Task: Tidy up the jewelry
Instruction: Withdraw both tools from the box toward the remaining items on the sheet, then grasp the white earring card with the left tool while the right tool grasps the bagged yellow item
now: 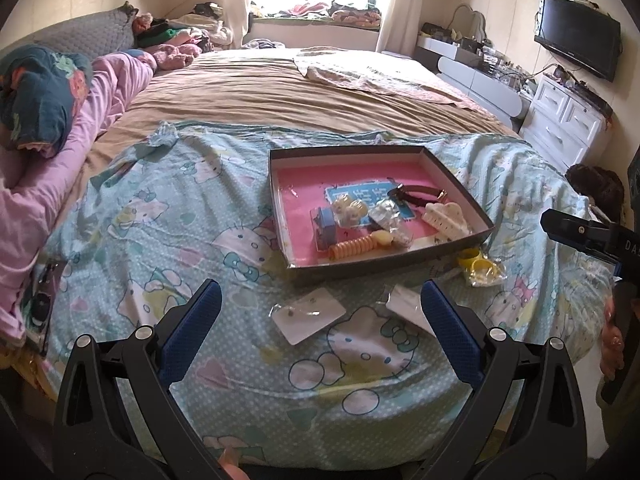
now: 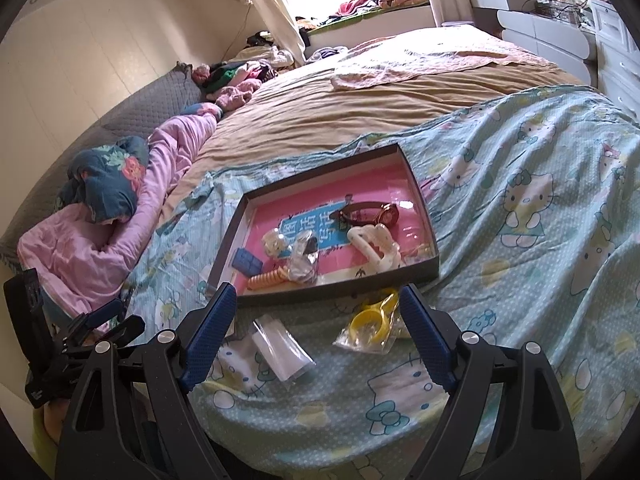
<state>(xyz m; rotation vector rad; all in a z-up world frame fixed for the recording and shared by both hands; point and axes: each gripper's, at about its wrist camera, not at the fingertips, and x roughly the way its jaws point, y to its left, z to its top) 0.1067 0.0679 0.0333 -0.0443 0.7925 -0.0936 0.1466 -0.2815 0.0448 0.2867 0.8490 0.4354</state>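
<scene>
While both grippers hang over the cartoon-print sheet, the tray lies ahead with most pieces in it. Three packets lie outside its near wall. Right gripper, jaws wide and empty, brackets the yellow bangle packet. Left gripper, equally wide, faces the earring card, its long axis slanting across the gap.

Tray on the bedspread; three packets lie before it.

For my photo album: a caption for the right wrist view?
Open right gripper above bagged yellow rings beside a pink-lined tray on the bed.
</scene>
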